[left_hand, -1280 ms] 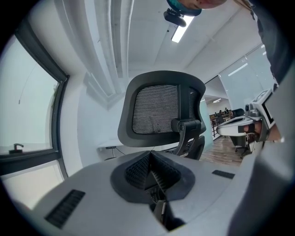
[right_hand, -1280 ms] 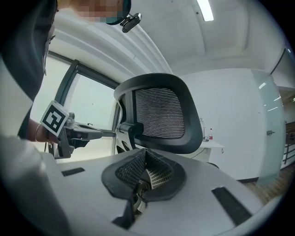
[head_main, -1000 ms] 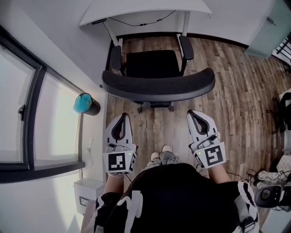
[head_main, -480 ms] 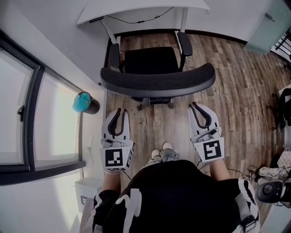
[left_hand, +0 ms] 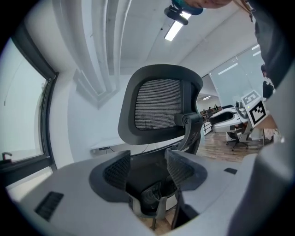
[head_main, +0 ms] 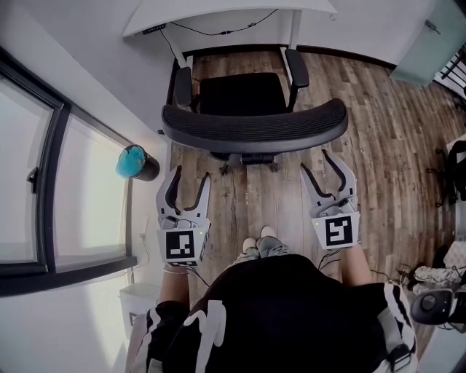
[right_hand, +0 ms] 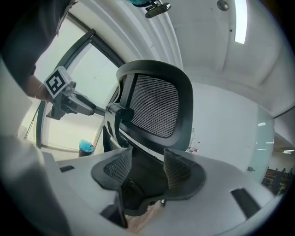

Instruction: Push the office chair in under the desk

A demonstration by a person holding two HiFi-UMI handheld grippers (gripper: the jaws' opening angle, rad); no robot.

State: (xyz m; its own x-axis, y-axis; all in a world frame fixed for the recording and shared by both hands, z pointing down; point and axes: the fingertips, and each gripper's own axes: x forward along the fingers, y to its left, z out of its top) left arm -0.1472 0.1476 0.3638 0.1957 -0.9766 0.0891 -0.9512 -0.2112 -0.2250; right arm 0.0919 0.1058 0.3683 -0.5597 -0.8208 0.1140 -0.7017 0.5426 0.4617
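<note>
1. Left gripper [head_main: 191,176] first: I hold it about level behind the office chair [head_main: 255,131]. Its jaws have just been opening and stand apart, with nothing between the pads.
2. The left gripper view [left_hand: 147,169] shows the chair's mesh backrest [left_hand: 159,108] ahead, above the open jaws and not touching them.
3. The right gripper [head_main: 324,169] is the same: its jaws have just been opening and stand apart with nothing between them. It sits behind the right end of the backrest.
4. The right gripper view [right_hand: 145,168] looks past the jaws at the backrest [right_hand: 156,106], which leans across the view. My left gripper shows beyond the backrest, to its left.
5. The chair stands on the wooden floor [head_main: 378,124] between me and the white desk [head_main: 218,11], with its back towards me. Its armrests reach towards the desk's edge, and in the head view the whole black seat shows clear of the desk top.
6. A dark container with a turquoise top [head_main: 137,165] stands beside the window [head_main: 29,182], just left of the left gripper.
</note>
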